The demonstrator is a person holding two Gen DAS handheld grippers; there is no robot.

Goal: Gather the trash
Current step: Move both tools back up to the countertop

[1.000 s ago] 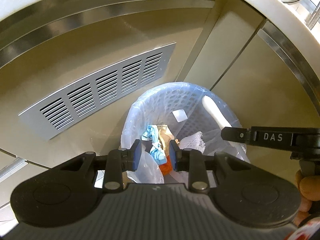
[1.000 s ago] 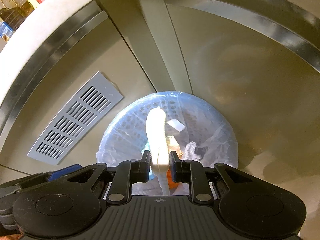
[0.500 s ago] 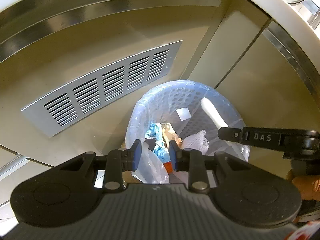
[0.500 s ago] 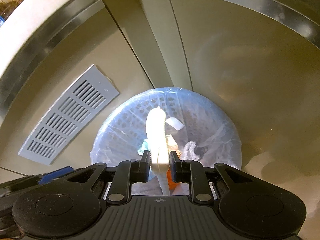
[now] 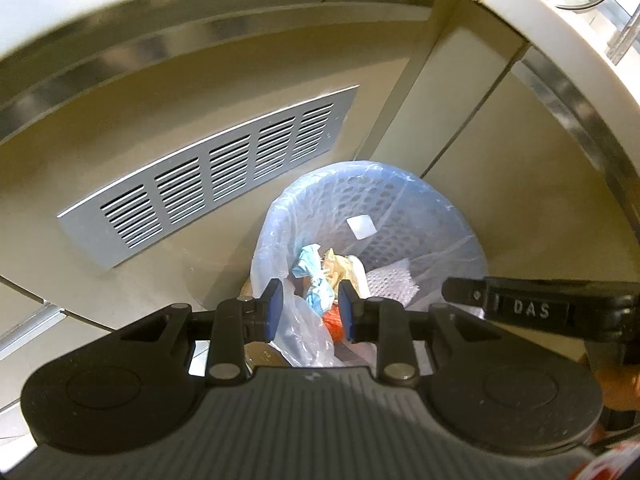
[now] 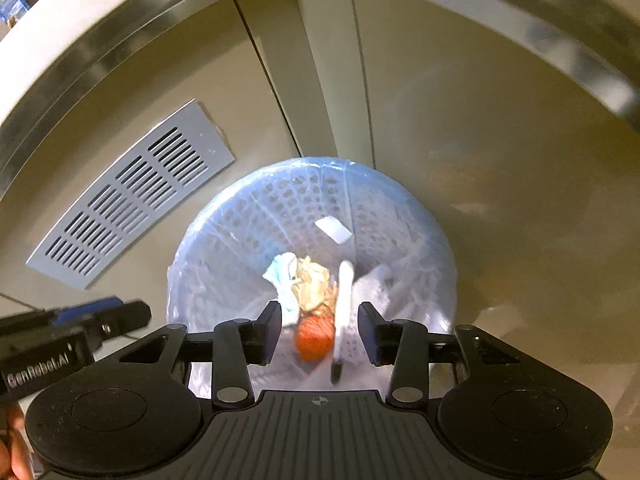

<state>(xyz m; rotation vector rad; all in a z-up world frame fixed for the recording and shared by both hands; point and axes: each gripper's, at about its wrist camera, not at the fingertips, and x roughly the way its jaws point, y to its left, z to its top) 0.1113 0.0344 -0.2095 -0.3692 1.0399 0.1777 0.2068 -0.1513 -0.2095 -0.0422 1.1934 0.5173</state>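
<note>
A round mesh bin with a pale blue plastic liner stands on the floor below both grippers. Inside lie a blue-white crumpled wad, tan crumpled paper and an orange lump. My right gripper hangs over the bin, its jaws opening. A long white piece shows blurred between them, touching neither pad. My left gripper is over the bin's near rim, its blue pads a little apart with nothing pressed between them. One right finger reaches in from the right.
A grey slotted vent grille sits in the beige cabinet front left of the bin. Cabinet panels and metal trim strips close in behind and to the right. A person's hand holds the right gripper.
The right jaws have spread apart and the white piece that they were shut on has slipped free, lower toward the bin. The left gripper has stayed put.
</note>
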